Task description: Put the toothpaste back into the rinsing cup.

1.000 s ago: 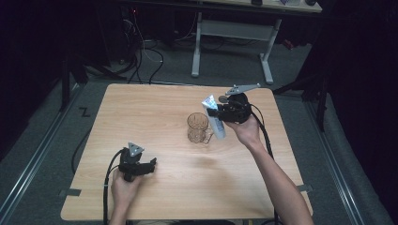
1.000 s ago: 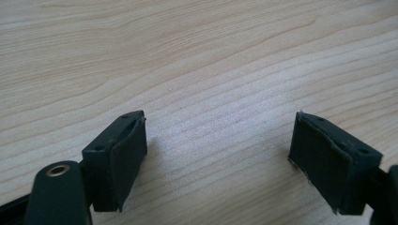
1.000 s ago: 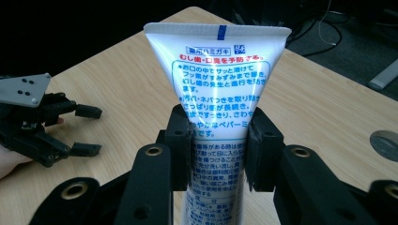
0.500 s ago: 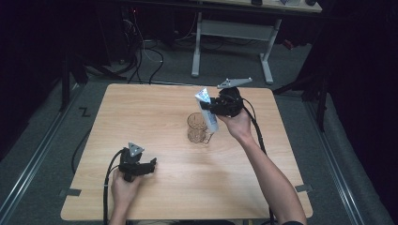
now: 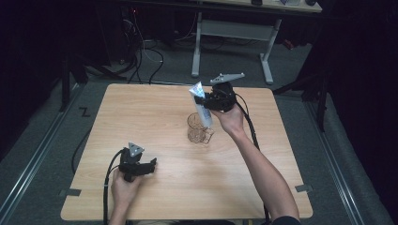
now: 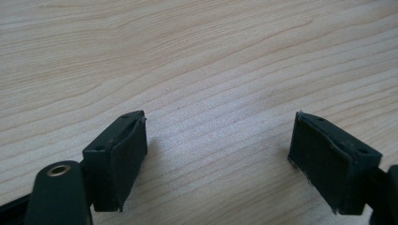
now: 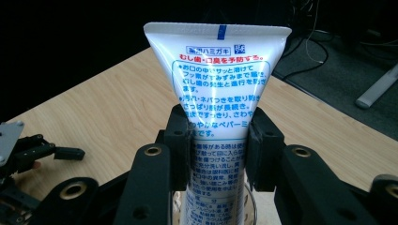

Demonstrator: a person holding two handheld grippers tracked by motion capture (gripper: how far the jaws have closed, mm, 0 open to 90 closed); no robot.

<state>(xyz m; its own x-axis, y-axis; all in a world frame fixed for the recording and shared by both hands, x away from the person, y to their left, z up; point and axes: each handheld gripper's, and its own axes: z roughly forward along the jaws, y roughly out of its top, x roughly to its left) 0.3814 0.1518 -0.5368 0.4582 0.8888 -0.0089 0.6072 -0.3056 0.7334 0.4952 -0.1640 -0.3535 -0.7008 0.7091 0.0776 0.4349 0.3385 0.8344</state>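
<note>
At the near left of the desk (image 5: 141,112), the left tool (image 5: 151,165) rests low on the wood in the person's left hand (image 5: 123,183), well apart from the other things. In the left gripper view its two black pads (image 6: 129,154) stand spread wide, with bare wood grain between them and nothing pinched.

Toward the middle of the desk stands a clear glass cup (image 5: 198,129), upright, with a handle on its right side.

Right above the cup, the right tool (image 5: 205,100) is held up in the person's right hand (image 5: 230,119), the forearm reaching in from the near right edge. The tool pinches a white toothpaste tube (image 5: 201,105) across its middle. In the right gripper view the pads (image 7: 180,140) press on both sides of the tube (image 7: 217,93), whose flat crimped end points up and whose blue and red print faces the camera. The tube's lower end reaches down into the mouth of the cup (image 7: 248,206); whether it touches the glass I cannot tell.
</note>
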